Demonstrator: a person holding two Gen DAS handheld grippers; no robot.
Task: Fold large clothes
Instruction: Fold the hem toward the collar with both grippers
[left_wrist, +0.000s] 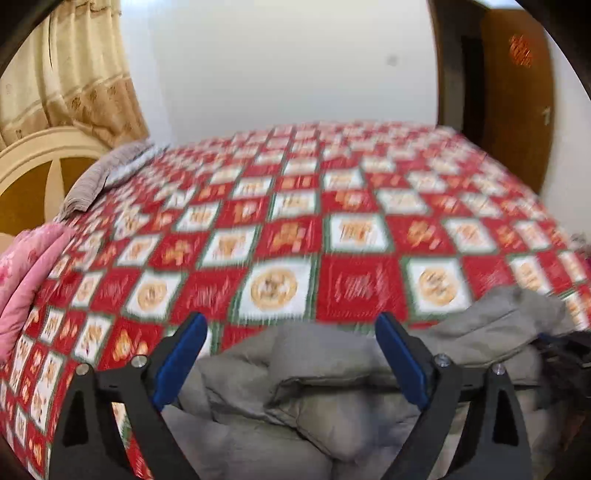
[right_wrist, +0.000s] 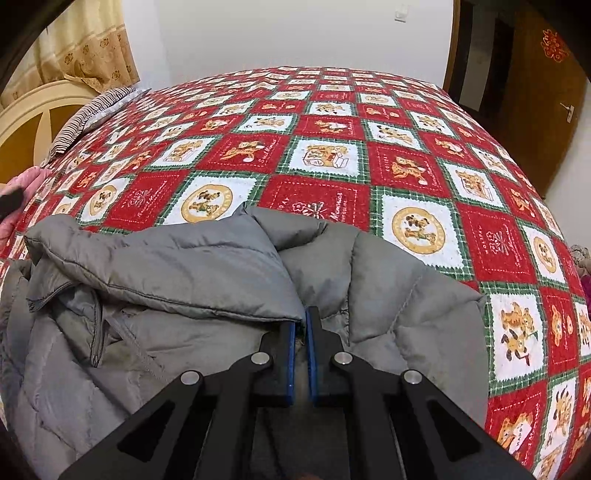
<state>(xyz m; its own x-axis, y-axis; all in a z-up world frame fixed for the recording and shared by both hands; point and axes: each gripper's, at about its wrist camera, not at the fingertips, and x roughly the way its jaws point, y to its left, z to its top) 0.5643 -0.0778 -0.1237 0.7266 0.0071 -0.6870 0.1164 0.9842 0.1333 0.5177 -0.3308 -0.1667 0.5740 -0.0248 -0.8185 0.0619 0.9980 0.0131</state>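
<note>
A grey padded jacket lies crumpled at the near edge of the bed; it also shows in the left wrist view. My right gripper is shut on a fold of the jacket, its blue pads pinching the fabric edge. My left gripper is open wide just above the jacket, with the fabric bunched below and between its blue pads. The left wrist view is blurred by motion.
The bed is covered by a red, white and green checked quilt. A striped pillow and a cream headboard are at the far left. A pink blanket lies at the left edge. A brown door stands at the right.
</note>
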